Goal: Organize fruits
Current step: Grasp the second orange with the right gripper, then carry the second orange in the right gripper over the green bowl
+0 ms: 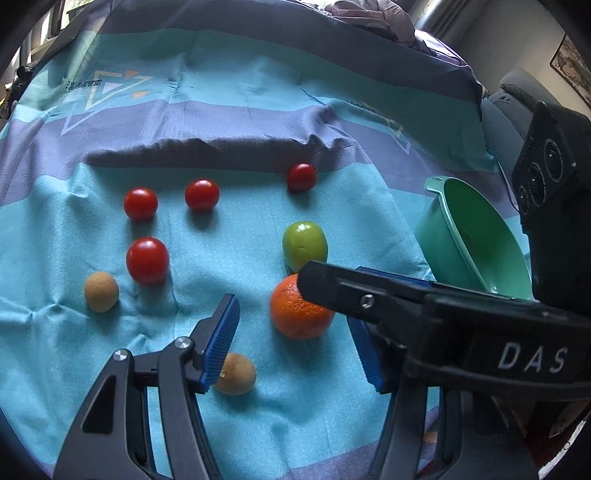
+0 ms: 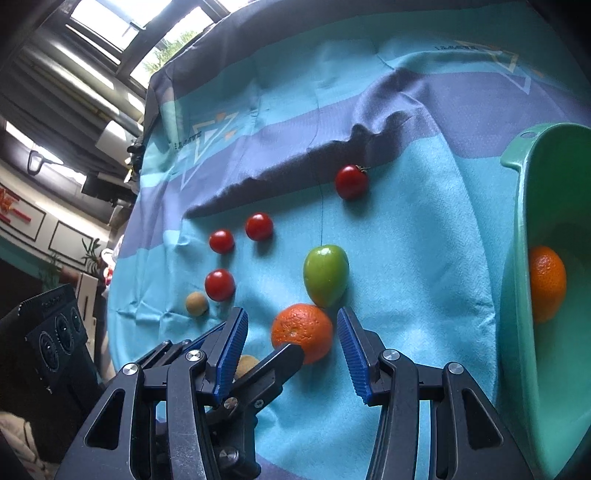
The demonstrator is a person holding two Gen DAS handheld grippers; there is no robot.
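An orange (image 1: pixel 299 310) (image 2: pixel 302 332) lies on the blue cloth with a green fruit (image 1: pixel 304 245) (image 2: pixel 325 275) just behind it. My left gripper (image 1: pixel 295 339) is open, its blue pads either side of the orange. My right gripper (image 2: pixel 291 343) is also open around the same orange; its finger (image 1: pixel 332 288) crosses in front of it in the left wrist view. A green bowl (image 1: pixel 476 240) (image 2: pixel 546 295) at the right holds a second orange (image 2: pixel 546 282). Several red tomatoes (image 1: pixel 147 260) (image 2: pixel 219 284) and two brown fruits (image 1: pixel 101 291) (image 1: pixel 236 373) lie to the left.
The striped cloth (image 1: pixel 258 110) has a raised fold casting a dark shadow behind the fruits. One tomato (image 1: pixel 301 177) (image 2: pixel 351 181) sits by that fold. Bedding is piled at the far edge (image 1: pixel 373 18).
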